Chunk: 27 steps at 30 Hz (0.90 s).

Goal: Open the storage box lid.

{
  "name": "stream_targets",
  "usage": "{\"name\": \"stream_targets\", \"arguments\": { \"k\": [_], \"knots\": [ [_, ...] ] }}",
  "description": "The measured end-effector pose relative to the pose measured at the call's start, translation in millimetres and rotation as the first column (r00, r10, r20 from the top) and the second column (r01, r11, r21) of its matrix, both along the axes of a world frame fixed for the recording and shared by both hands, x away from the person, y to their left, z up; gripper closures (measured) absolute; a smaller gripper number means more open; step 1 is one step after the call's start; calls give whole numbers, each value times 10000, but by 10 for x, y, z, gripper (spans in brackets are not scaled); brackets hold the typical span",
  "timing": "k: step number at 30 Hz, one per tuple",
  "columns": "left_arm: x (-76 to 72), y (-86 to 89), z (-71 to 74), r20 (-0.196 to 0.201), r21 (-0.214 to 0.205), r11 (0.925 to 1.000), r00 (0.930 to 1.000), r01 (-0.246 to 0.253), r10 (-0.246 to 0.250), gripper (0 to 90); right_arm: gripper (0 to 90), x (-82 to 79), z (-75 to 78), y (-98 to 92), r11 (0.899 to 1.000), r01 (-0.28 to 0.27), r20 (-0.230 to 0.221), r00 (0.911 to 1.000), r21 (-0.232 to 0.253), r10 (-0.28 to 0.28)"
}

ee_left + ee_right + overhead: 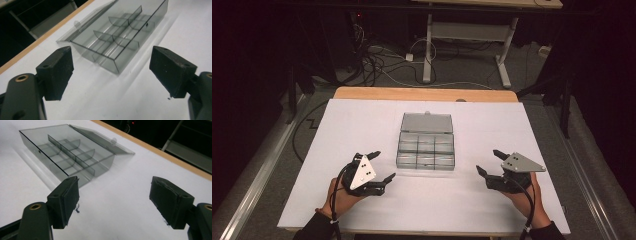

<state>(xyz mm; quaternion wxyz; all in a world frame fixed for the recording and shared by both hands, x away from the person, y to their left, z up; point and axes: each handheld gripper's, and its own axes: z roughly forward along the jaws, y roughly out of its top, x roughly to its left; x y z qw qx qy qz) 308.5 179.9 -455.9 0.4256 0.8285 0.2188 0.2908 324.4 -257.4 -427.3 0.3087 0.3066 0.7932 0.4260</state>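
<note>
Smoke-grey clear plastic compartment box (426,145) lying open at the middle of the white table sheet (362,120), lid (427,122) folded flat back toward the far wooden edge. Six compartments inside, in two rows of three, apparently empty, though hard to be sure through the tinted plastic. Small latch tab (77,24) standing up on the lid's far rim.

Left gripper (381,166) held in the left hand (343,196) near the box's near-left corner, apart from it, jaws spread wide with nothing between them. Right gripper (490,163) held in the right hand (526,196) off the near-right corner, also apart, jaws likewise wide and bare. Both angled inward toward the box. Black pads (58,72) hovering above bare white sheet in the left gripper view; same for the pads (65,200) in the right gripper view.
</note>
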Motion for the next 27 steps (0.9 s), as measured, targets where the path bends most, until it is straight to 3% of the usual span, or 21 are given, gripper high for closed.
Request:
{"name": "stream_targets", "arguments": {
  "k": [6, 8, 10, 15, 18, 24, 27],
  "knots": [
    [-116, 146, -125, -102, 328, 9990, 9995, -303, 306, 184, 259, -28, -139, -190, 9977, 629, -439, 9970, -258, -640],
    [-138, 193, -162, -220, 335, 9987, 9990, -379, 386, 184, 267, -14, -186, -236, 9944, 874, -467, 9948, -590, -903],
    [-157, 229, -191, -352, 397, 9985, 9986, -380, 394, 184, 267, -3, -220, -287, 9882, 1108, -728, 9902, -1058, -1188],
    [-223, 336, -238, -492, 456, 9979, 9976, -460, 482, 184, 284, -46, -304, -468, 9846, 1448, -1531, 9754, -976, -1586],
    [-267, 411, -248, -602, 299, 9979, 9965, -567, 584, 184, 292, -80, -360, -530, 9851, 1476, -2003, 9662, -878, -1626],
    [-338, 533, -282, -878, 88, 9967, 9928, -807, 812, 183, 338, -186, -404, -530, 9838, 1390, -2182, 9625, -1131, -1610],
    [-340, 543, -291, -866, 153, 9965, 9927, -824, 834, 184, 445, -224, -415, -522, 9839, 1227, -2245, 9629, -1300, -1498]
  ]
}}
